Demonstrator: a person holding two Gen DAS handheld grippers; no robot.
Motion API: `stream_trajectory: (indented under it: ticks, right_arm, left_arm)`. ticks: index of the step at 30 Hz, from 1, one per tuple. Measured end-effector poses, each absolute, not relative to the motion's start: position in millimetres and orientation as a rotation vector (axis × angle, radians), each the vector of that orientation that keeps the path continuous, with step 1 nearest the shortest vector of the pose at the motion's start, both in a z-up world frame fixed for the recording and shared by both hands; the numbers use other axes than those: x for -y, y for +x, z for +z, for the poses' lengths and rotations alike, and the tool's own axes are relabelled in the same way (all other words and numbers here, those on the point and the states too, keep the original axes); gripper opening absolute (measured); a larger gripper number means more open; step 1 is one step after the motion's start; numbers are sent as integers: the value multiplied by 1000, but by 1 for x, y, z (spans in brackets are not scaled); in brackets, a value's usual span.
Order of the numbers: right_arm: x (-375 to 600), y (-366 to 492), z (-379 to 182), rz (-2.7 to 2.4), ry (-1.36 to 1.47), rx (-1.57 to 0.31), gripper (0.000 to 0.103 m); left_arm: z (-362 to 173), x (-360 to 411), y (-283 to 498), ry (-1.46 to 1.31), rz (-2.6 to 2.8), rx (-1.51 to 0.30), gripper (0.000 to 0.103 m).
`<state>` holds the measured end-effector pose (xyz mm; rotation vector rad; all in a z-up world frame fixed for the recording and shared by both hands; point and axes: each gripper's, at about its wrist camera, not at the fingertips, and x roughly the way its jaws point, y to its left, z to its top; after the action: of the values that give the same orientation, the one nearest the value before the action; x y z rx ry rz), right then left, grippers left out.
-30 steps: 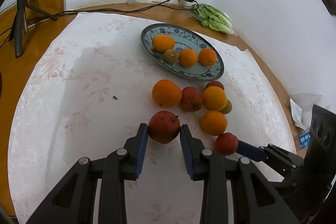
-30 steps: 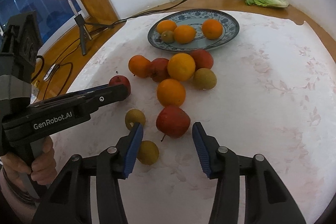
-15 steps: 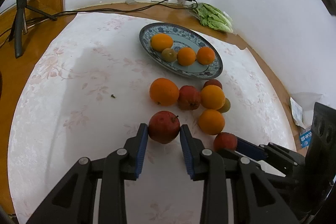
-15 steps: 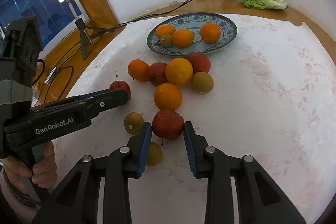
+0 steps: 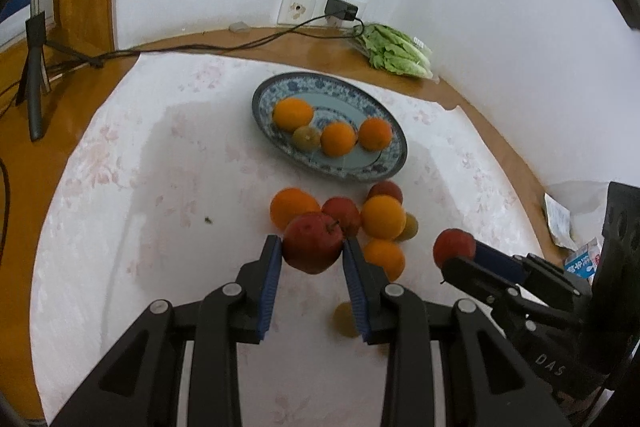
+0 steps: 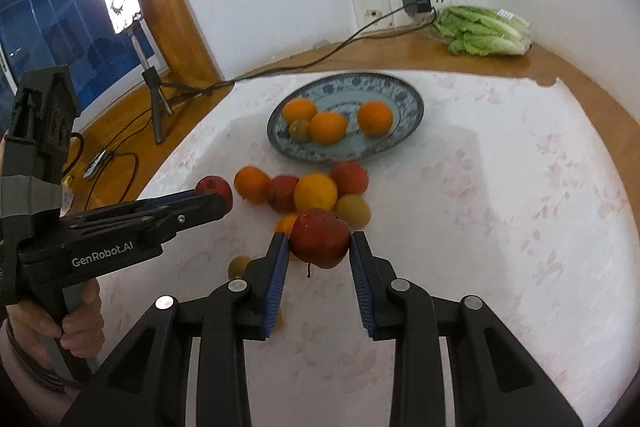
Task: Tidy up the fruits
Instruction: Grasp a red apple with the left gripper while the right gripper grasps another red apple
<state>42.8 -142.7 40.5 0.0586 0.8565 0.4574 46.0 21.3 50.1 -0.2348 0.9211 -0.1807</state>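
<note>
My left gripper (image 5: 313, 254) is shut on a red apple (image 5: 314, 243) and holds it above the cloth. My right gripper (image 6: 319, 247) is shut on another red apple (image 6: 320, 243), also lifted; it shows in the left wrist view (image 5: 454, 249). A blue-patterned plate (image 5: 344, 169) beyond holds three oranges and a brownish fruit. A cluster of oranges (image 5: 382, 217), red apples and brownish fruits lies on the cloth between the grippers and the plate (image 6: 404, 95).
A bag of lettuce (image 5: 396, 51) lies by the wall with a plugged-in cable (image 5: 200, 47). A small tripod (image 5: 34, 67) and a lamp on a stand (image 6: 124, 7) are at the left. Paper and a small carton (image 5: 582, 259) lie at the right edge.
Both grippers have lifted their apples off the cloth and moved toward the plate. The right gripper closed on its apple during the last second.
</note>
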Motion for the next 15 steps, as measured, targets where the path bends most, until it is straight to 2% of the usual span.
stream_trajectory:
  ticks: [15]
  right_arm:
    - [144,75,62,447,35,-799,32]
  left_arm:
    - [59,0,99,-178,-198,-918,33]
